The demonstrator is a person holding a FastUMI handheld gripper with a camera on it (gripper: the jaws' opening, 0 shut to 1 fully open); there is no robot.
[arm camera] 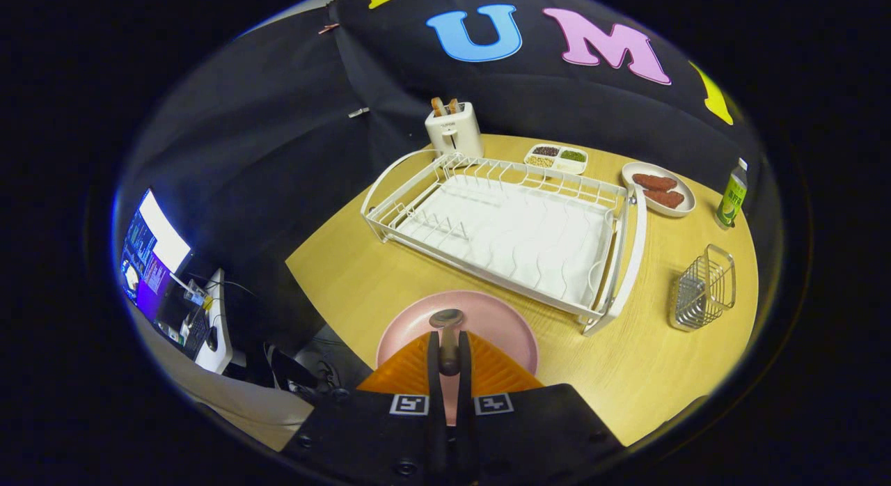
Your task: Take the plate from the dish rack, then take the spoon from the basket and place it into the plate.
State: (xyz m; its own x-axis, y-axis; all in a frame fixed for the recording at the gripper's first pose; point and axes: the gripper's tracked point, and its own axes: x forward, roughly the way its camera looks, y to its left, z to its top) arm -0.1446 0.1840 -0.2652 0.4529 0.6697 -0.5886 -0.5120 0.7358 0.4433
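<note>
Hand-held gripper (449, 336) fingers clamped around metal spoon (447, 326), over pink plate (498, 319)

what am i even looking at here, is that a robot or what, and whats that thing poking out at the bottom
No robot arm here. A person carries a hand-held gripper, and a fisheye camera riding on it looks forward along its two fingers, hence the round, bent picture.

The fingers are closed on a spoon: its handle is pinched between them and its bowl sticks out just ahead, over a pink plate that sits on the wooden table.

Beyond the plate is a white dish rack. To its right stands a small wire basket. Behind the rack are a toaster, a divided tray of beans or grains, a white plate with reddish pieces of food, and a green bottle.

So the spoon is about to be set on the pink plate.
</note>
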